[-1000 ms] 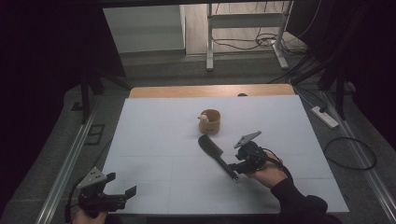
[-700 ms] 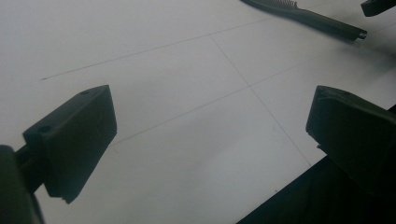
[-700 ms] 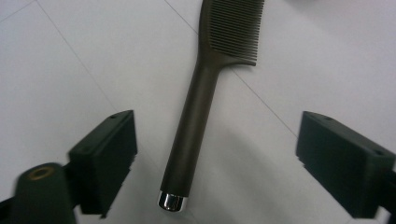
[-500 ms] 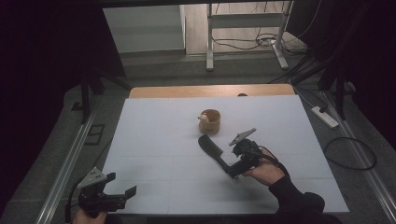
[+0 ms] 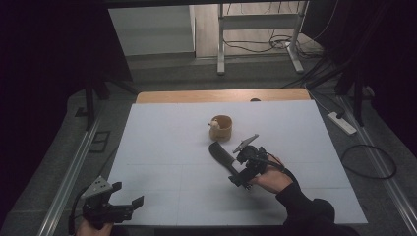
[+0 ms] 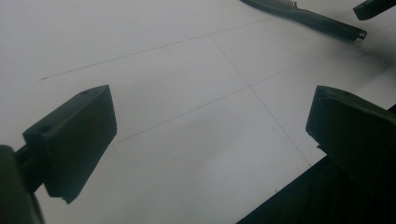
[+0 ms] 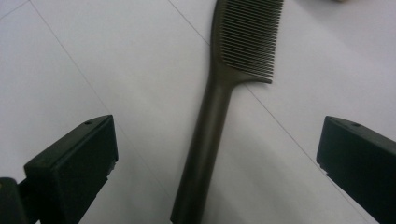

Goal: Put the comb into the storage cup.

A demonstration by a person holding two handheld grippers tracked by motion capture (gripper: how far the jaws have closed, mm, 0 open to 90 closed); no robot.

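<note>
A dark hairbrush (image 5: 223,157) lies on the white table (image 5: 167,147), bristled head toward the far left, handle toward the person. My right gripper (image 5: 237,173) hovers over the handle end, open. In the right gripper view the hairbrush (image 7: 219,107) runs up between the wide-apart jaws of my right gripper (image 7: 219,144), touching neither. My left gripper (image 5: 127,194) is open at the table's near left edge with nothing between its jaws. The left gripper view has the left gripper (image 6: 210,140) over bare table, with the hairbrush (image 6: 308,16) far off.
A small round wooden cup (image 5: 221,128) stands just beyond the brush head. The table's near edge (image 6: 289,196) runs right under my left gripper. A bare wooden strip (image 5: 221,95) borders the far side. Cables and a power strip (image 5: 342,123) lie on the floor at right.
My right gripper has shifted left, closer over the brush handle. The left gripper and the brush have not moved.
</note>
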